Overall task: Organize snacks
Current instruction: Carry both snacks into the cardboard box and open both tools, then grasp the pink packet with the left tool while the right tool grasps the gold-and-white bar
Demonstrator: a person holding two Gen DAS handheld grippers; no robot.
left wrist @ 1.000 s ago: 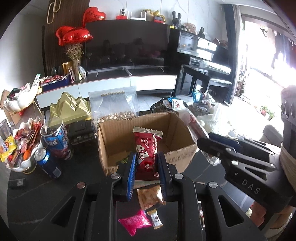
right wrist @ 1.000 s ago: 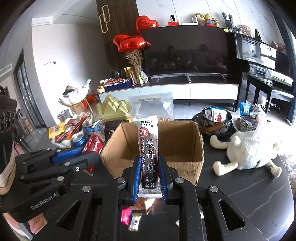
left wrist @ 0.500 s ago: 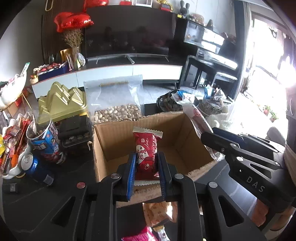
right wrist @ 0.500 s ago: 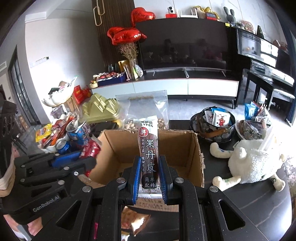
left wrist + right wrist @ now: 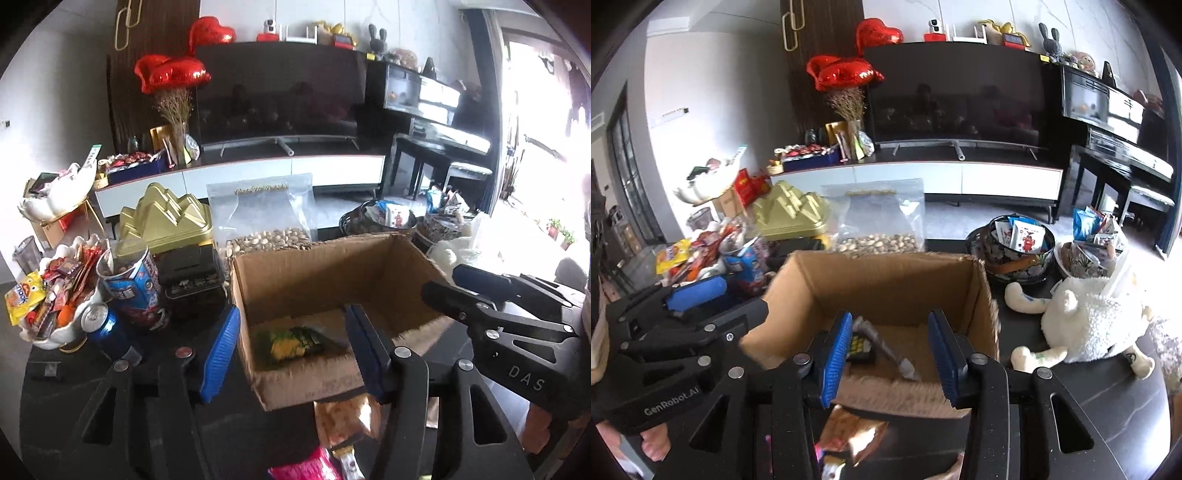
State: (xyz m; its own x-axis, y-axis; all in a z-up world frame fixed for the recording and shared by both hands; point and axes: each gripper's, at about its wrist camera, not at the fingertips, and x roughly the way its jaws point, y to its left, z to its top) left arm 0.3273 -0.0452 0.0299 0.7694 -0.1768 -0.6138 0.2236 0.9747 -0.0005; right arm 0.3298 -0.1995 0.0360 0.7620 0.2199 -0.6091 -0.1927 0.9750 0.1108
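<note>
Inside cardboard box (image 5: 325,273), green snack packet (image 5: 295,341)

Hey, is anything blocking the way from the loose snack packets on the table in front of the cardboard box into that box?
Nothing visible does. The cardboard box is open-topped with room left on its floor. The orange snack packet and pink packet lie just before its near wall, which they must be lifted over.

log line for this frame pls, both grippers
left gripper: open, jaws just opened, nothing between | right gripper: open, jaws just opened, nothing between | cardboard box: green-yellow snack packet inside
</note>
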